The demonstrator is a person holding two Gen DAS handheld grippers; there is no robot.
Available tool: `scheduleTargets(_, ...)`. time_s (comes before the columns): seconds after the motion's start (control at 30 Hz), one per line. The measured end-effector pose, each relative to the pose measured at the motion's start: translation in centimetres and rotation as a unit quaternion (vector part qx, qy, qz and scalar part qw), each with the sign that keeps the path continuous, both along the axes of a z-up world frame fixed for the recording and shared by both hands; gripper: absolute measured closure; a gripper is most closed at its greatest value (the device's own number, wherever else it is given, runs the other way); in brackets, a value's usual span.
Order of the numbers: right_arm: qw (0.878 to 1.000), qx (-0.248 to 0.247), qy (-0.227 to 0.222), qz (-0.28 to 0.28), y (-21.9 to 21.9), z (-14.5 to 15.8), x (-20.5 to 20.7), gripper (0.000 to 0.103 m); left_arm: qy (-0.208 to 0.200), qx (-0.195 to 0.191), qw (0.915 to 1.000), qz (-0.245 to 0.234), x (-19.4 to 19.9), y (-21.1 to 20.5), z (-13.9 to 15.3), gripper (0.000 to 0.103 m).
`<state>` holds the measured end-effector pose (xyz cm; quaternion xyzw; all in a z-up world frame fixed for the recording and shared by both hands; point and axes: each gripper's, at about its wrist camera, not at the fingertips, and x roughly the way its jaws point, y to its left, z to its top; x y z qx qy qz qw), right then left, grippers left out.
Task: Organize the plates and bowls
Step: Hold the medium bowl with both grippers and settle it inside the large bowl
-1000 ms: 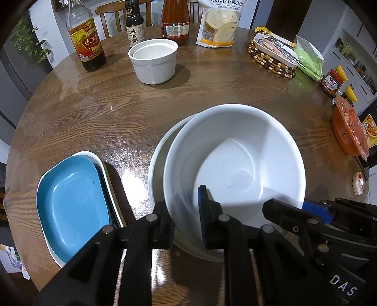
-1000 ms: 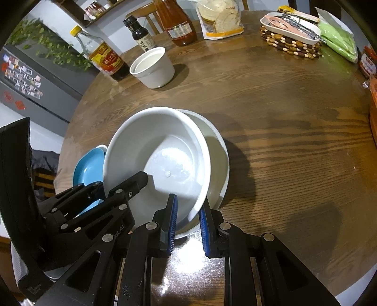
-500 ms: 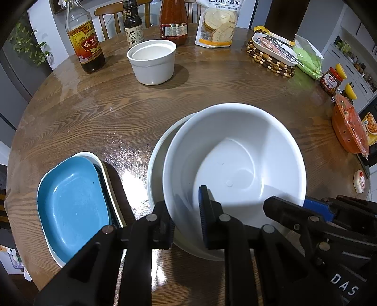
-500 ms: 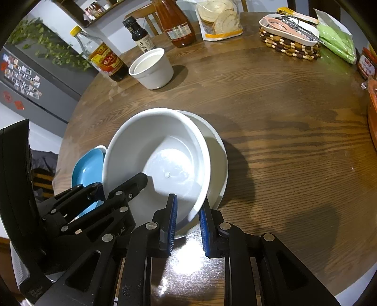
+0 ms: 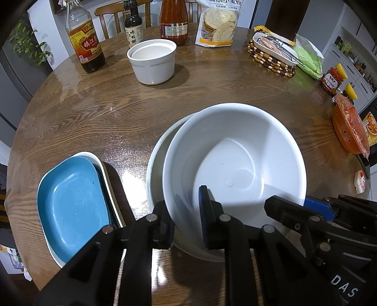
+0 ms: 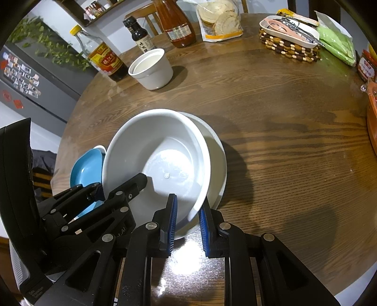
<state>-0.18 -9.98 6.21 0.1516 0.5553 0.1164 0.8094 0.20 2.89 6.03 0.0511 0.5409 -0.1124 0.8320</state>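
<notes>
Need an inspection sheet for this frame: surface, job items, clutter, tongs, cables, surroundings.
Surface: round wooden table, glossy glare near the front edge.
Job items: big white bowl tilted over a white plate; blue plate stacked on a white one; small white bowl at the back.
Clutter: vinegar bottle, sauce bottles, cracker bag, beaded trivet with a dish, jars.
Tongs: left tongs and right tongs each clamp the big bowl's rim.
Cables: nothing seen.
Surroundings: chair, fridge, plant, shelves.

Vinegar bottle [image 5: 85, 44], sauce bottle [image 5: 174, 22] and cracker bag [image 5: 218, 24] line the table's [image 5: 235, 80] far edge.
</notes>
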Motion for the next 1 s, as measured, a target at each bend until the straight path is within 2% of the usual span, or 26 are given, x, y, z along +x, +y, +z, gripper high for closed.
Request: scheduleTargets(1.0,1.000,-0.001,0.000,-0.002,-0.17,0.00,-0.03,0.083,-0.001,0.003,1.0000,0.001,0.10,0.16,-0.06,0.084)
